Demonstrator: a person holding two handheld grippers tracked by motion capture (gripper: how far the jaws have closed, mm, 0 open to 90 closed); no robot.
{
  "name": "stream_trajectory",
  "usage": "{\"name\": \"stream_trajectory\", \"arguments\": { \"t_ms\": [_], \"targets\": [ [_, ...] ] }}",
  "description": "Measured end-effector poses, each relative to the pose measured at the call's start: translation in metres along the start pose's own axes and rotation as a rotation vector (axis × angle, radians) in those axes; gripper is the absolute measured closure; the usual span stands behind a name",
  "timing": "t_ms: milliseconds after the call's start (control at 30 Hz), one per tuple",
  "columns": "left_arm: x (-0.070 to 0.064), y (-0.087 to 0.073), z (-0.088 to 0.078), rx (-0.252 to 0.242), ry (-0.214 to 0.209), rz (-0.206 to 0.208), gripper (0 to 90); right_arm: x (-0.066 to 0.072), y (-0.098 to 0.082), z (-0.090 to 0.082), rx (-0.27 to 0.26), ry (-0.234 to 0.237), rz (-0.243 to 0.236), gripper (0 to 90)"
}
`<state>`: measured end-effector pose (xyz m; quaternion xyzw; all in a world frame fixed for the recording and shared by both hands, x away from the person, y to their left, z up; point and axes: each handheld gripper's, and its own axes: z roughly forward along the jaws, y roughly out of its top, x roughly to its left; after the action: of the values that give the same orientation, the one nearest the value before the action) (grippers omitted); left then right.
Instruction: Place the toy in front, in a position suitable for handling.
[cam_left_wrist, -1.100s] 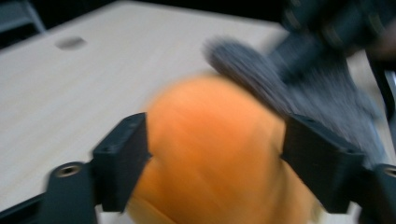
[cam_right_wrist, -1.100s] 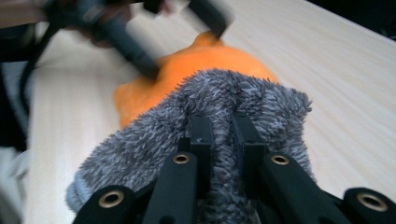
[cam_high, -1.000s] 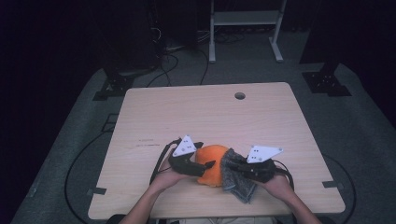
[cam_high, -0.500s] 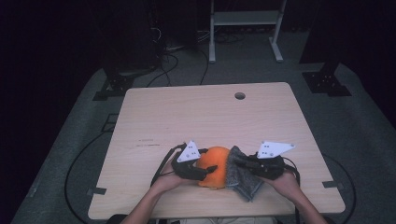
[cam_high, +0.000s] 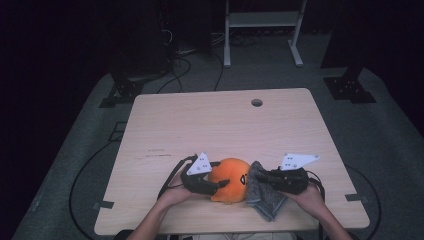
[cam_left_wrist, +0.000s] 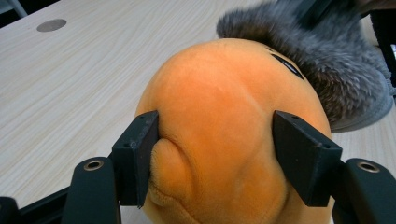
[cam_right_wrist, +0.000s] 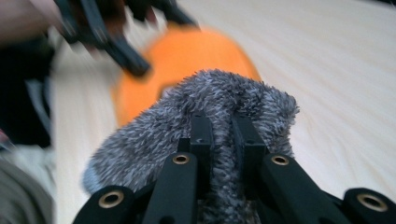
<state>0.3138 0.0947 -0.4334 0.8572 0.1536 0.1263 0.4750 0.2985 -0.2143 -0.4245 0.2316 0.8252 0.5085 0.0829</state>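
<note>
An orange plush toy (cam_high: 231, 179) lies near the table's front edge. My left gripper (cam_high: 220, 186) comes at it from the left. Its jaws have just been closing with the plush toy (cam_left_wrist: 224, 116) between them, and both pads now press into its sides, the left pad denting it. A grey furry cloth (cam_high: 262, 200) lies against the toy's right side. My right gripper (cam_high: 262, 179) is shut on a fold of that grey cloth (cam_right_wrist: 154, 135), which bulges around the narrow jaws. The orange toy (cam_right_wrist: 187, 51) shows blurred behind the cloth.
The pale wooden table (cam_high: 210, 125) has a round cable hole (cam_high: 257, 102) near its far edge. Black cables trail from both grippers over the front edge. A white frame's legs (cam_high: 260, 20) and dark stands are on the floor beyond the table.
The left jaws have narrowed onto the orange plush toy. The right gripper has shifted a little to the right with the grey cloth in it.
</note>
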Motion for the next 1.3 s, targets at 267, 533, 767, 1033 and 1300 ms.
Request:
{"name": "stream_trajectory", "arguments": {
  "t_ms": [267, 533, 767, 1033, 1300],
  "targets": [
    [0.003, -0.003, -0.002, -0.013, -0.016, -0.006, 35.1, -0.006, 0.010, 0.020, 0.035, -0.010, -0.025, 80.4],
    [-0.001, 0.000, -0.001, -0.007, -0.022, 0.035, 35.4, -0.012, 0.000, 0.003, 0.037, -0.028, 0.017, 80.2],
    [0.001, -0.003, -0.003, -0.016, -0.033, 0.020, 36.1, -0.014, 0.005, 0.017, 0.074, -0.027, -0.003, 80.1],
    [-0.001, -0.001, -0.002, -0.017, -0.037, 0.039, 35.9, -0.006, 0.015, 0.002, 0.019, -0.002, -0.007, 80.0],
    [-0.005, 0.000, -0.003, -0.011, -0.030, 0.074, 36.1, 0.005, 0.047, 0.036, 0.086, 0.001, -0.097, 80.1]
  ]
}}
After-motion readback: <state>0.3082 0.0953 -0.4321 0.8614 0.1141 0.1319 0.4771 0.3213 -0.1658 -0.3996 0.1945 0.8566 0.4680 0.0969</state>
